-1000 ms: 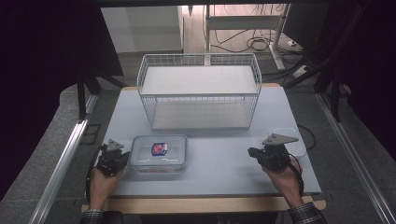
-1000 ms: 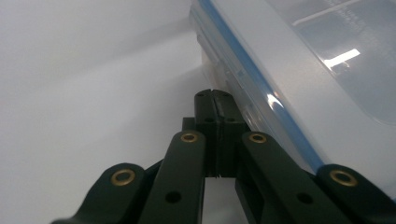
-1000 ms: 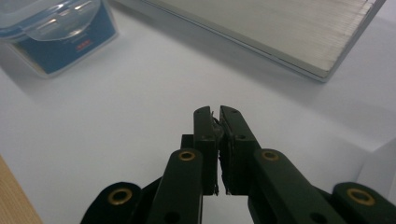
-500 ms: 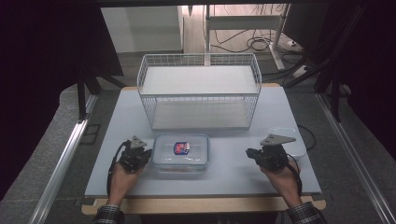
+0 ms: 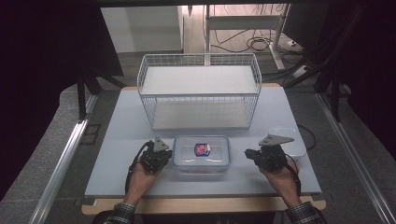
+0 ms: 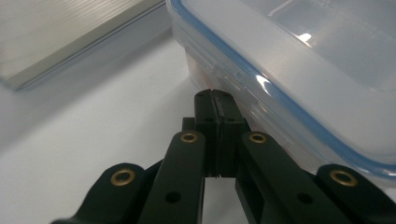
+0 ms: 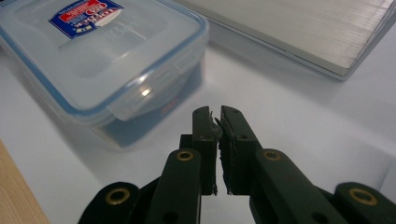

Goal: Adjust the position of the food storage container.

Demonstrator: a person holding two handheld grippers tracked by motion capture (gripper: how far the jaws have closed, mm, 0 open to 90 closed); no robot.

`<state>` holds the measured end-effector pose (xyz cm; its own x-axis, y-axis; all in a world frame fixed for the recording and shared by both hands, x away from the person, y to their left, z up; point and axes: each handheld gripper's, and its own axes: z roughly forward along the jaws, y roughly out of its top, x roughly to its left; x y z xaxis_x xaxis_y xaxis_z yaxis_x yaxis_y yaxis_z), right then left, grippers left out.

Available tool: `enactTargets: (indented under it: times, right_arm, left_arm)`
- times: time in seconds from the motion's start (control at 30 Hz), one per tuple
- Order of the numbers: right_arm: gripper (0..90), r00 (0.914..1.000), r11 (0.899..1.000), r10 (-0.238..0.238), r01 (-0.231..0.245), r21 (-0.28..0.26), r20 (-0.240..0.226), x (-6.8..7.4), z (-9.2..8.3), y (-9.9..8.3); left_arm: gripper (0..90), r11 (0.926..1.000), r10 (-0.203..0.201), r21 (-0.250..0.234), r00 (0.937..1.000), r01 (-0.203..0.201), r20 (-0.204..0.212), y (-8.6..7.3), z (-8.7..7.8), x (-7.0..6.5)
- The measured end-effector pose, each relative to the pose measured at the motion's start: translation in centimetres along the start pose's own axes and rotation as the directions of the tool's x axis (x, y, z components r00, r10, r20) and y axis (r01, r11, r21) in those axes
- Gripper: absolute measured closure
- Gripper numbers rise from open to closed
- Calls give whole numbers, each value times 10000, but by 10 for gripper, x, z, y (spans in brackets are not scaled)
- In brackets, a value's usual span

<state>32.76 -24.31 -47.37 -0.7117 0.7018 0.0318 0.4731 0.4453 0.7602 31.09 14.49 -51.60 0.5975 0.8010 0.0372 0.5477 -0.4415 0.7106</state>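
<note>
A clear plastic food container (image 5: 201, 154) with a blue-sealed snap lid and a red-and-blue label sits at the near middle of the pale table (image 5: 116, 140), just in front of the white wire basket (image 5: 198, 91), which suggests it is being lined up with the basket. The left gripper (image 5: 161, 156) lies low at the container's left end, its jaws pressed together with nothing between them; in the left gripper view (image 6: 215, 105) the closed tips rest right at the container's side wall under the lid's rim, touching or nearly so, a pose that suits pushing rather than grasping. The left hand (image 5: 142, 179) comes in from the near edge with the forearm angled slightly inward, the gripper lying close to level along the tabletop. The right gripper (image 5: 254, 156) waits to the right of the container, clearly apart from it, with its jaws almost together and holding nothing; in the right gripper view (image 7: 217, 116) only a thin slit shows between the tips, which point toward the container's latch side. Behind it lies a shallow white lid-like tray (image 5: 287, 140).
</note>
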Motion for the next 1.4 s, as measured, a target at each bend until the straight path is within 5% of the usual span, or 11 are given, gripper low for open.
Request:
enactTargets:
  times: [0.23, 0.5, 0.67, 0.9, 1.17, 1.4]
  right_arm:
    - [843, 10000, 10000, -44, 44, 34, -34, 0, 0, 0]
    - [758, 10000, 10000, -65, 66, 72, -72, 0, 0, -1]
    - [650, 10000, 9999, -10, 10, -119, 24, -1, -1, 0]
    - [424, 9998, 9995, -124, 128, -283, 131, 4, 0, -1]
    - [263, 9999, 9973, -35, 27, -730, -111, 7, -1, -4]
    - [195, 9998, 9990, 35, -45, -452, -212, 7, 5, -8]
  left_arm:
    - [893, 9996, 260, -73, 9996, -261, -117, 0, -5, -1]
    - [599, 9992, 310, -243, 9976, -325, -612, -15, -24, 2]
    - [451, 9974, -362, -624, 9992, 349, -195, -26, -35, 4]
    - [230, 9912, -153, -1314, 9999, 160, 64, -32, -42, 3]
    - [107, 9960, -255, -852, 9995, 271, 195, -40, -41, 4]
    - [78, 9980, -85, -626, 9995, 103, 289, -41, -38, 2]
